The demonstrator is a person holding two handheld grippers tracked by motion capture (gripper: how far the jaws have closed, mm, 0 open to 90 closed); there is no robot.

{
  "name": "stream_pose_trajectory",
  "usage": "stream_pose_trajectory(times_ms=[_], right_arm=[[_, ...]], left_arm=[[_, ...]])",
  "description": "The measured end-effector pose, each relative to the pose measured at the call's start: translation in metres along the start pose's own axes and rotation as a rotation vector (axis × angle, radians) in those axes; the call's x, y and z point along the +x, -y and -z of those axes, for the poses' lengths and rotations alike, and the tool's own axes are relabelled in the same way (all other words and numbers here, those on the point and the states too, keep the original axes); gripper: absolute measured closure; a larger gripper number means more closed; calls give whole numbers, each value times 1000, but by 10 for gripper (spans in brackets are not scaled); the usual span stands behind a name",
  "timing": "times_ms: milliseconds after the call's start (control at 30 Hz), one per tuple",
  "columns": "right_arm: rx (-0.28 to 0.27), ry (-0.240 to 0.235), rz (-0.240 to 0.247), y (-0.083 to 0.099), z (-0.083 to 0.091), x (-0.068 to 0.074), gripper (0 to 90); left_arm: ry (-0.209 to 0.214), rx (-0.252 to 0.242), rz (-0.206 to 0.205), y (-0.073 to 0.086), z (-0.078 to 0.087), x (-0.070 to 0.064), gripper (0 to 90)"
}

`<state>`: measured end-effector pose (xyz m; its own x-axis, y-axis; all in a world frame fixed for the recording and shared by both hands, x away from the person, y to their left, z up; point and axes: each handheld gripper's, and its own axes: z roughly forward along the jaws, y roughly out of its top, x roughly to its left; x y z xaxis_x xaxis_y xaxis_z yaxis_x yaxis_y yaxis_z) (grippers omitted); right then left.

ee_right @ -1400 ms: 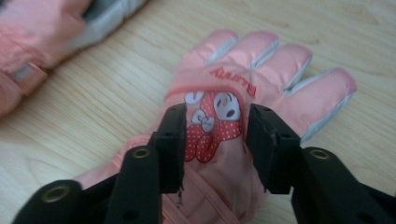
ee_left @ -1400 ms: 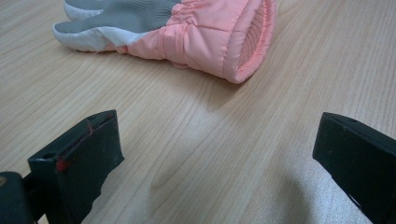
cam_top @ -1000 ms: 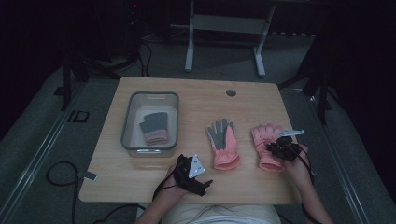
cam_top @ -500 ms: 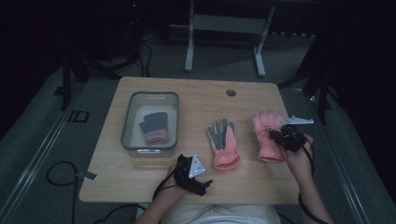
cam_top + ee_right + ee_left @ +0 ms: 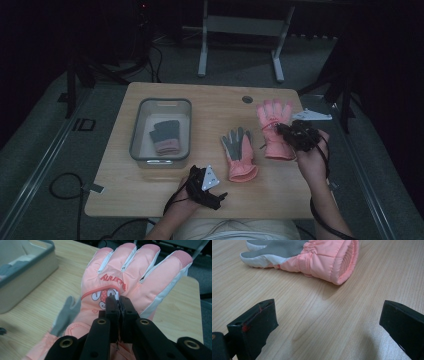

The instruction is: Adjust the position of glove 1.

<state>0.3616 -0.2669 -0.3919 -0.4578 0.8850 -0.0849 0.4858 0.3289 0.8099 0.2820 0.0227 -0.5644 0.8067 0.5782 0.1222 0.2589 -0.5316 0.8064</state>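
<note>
A pink glove with a printed back hangs at the right of the wooden table, fingers pointing away from me. My right gripper is shut on the fabric of its back. A second pink glove lies grey palm up in the middle of the table. Near the front edge my left gripper rests open, jaws wide apart, and that glove's cuff lies a short way ahead of them.
A grey bin stands at the left of the table with a grey and pink glove inside. A round hole sits near the far edge. Bare wood lies between the bin and the gloves.
My right gripper has carried the printed pink glove away from me, toward the table's far right. The left gripper and the palm-up glove have stayed where they were.
</note>
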Motion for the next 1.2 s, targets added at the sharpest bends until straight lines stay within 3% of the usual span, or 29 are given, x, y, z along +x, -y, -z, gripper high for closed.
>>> stream_pose_trajectory(times_ms=[367,600,867,1200], right_arm=[[-17,-58,30,-20,-5,46,870],[15,-104,19,-15,-23,69,870],[101,-54,-8,3,-49,83,870],[173,-24,-38,20,-71,86,870]], left_arm=[[7,0,2,0,1,1,8],[11,-3,1,0,1,0,8],[16,-5,6,0,1,0,8],[14,-8,7,0,2,0,8]])
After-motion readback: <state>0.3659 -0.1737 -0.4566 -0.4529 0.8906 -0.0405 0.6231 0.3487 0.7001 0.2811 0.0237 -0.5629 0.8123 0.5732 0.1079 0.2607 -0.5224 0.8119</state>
